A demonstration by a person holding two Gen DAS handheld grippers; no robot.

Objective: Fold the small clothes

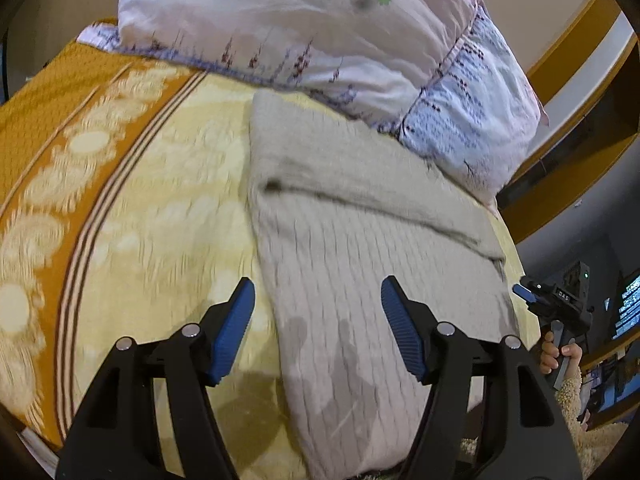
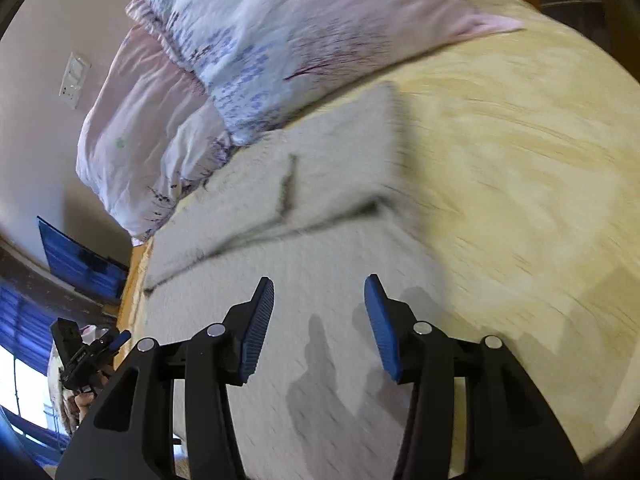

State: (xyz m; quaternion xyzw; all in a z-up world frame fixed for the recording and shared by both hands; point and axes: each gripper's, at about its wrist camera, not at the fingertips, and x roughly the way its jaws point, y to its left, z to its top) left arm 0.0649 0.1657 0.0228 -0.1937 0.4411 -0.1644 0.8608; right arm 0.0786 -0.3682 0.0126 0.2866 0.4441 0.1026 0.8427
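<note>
A home bedroom — a bed under a yellow patterned bedspread (image 1: 132, 208), floral pillows (image 1: 304, 36) piled at its head.

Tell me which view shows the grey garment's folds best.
Left wrist: the garment lies sharper there, with its fold line and right edge clear. Right wrist shows the same garment, but motion blur smears its creases.
</note>
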